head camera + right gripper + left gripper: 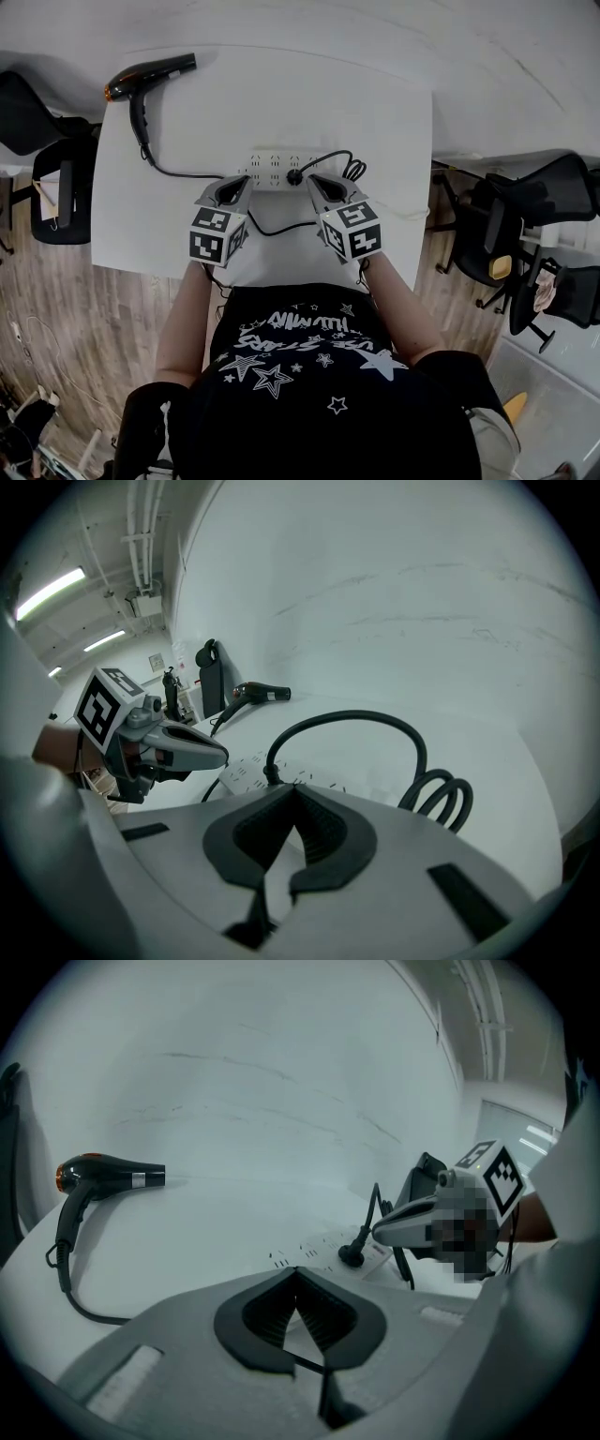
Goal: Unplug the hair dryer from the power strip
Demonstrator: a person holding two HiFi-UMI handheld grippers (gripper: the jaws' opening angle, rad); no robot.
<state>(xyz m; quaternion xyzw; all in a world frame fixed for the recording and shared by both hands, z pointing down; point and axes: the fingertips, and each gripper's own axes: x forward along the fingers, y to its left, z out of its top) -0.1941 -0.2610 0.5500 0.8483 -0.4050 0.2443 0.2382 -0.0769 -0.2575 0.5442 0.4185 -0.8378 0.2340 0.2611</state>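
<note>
A black hair dryer (pixel 150 73) with an orange back end lies at the table's far left corner. Its black cord (pixel 178 172) runs to a white power strip (pixel 272 169), where the black plug (pixel 294 175) sits in a socket. My left gripper (pixel 242 180) hovers just before the strip's left part, shut and holding nothing. Just right of the plug is my right gripper (pixel 312 178), also shut and empty. In the left gripper view the plug (pixel 352 1255) stands ahead and to the right. The right gripper view has the plug (pixel 272 775) just beyond the closed tips.
A second black cord coils in loops (pixel 353 169) at the strip's right end. The white table (pixel 375 103) stands against a white wall. Black office chairs stand at the left (pixel 37 141) and at the right (pixel 506 234) on the wooden floor.
</note>
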